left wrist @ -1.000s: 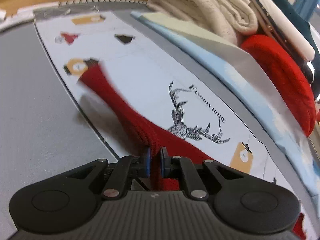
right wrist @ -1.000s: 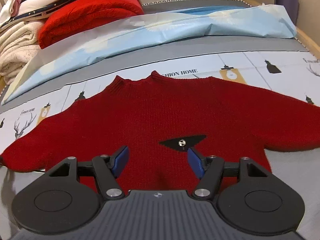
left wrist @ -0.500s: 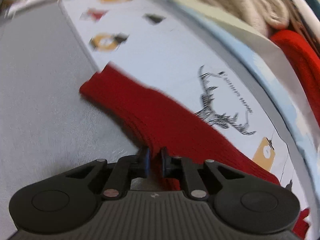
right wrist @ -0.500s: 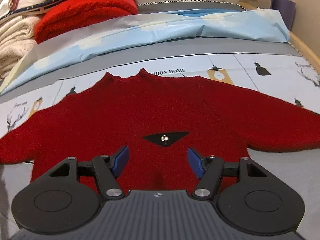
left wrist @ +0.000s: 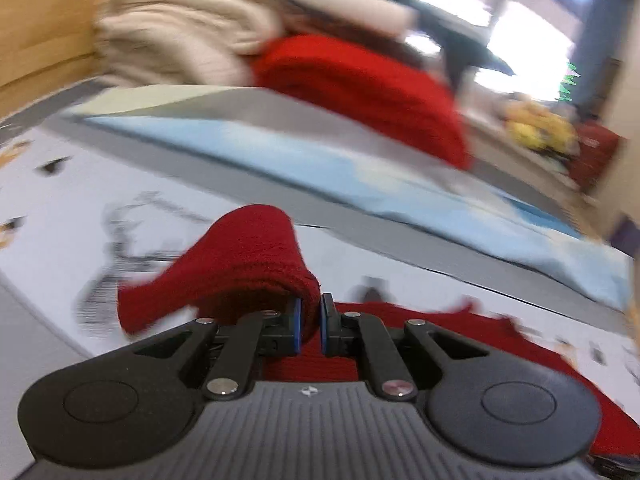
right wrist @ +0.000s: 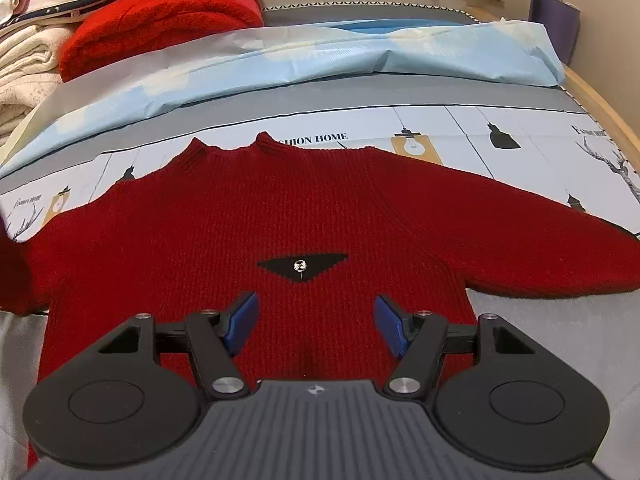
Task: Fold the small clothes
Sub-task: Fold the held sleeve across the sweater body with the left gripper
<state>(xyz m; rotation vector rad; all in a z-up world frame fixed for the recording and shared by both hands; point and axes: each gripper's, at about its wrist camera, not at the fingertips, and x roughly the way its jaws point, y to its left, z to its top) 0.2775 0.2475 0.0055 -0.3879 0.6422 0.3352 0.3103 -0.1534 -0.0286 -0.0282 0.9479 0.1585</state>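
A small red knit sweater (right wrist: 320,216) lies face up on the printed bed cover (right wrist: 500,128), collar away from me, with a black triangle patch (right wrist: 302,266) on its chest. My right gripper (right wrist: 316,320) hovers open over the lower chest with nothing between its blue pads. My left gripper (left wrist: 310,312) is closing tight on the cuff end of one red sleeve (left wrist: 240,264). It holds the sleeve lifted and curled over above the sweater body (left wrist: 440,344). The left wrist view is blurred by motion. The other sleeve (right wrist: 540,248) lies flat, stretched out to the right.
A folded red knit (right wrist: 160,16) and a cream knit stack (right wrist: 20,64) sit at the back left. A light blue sheet (right wrist: 360,60) lies across the bed behind the sweater. A wooden bed edge (right wrist: 600,100) runs along the right.
My left gripper has lifted the sleeve off the cover and swung it inward over the sweater, rolling as it went. The right gripper has shifted slightly over the chest and stays open.
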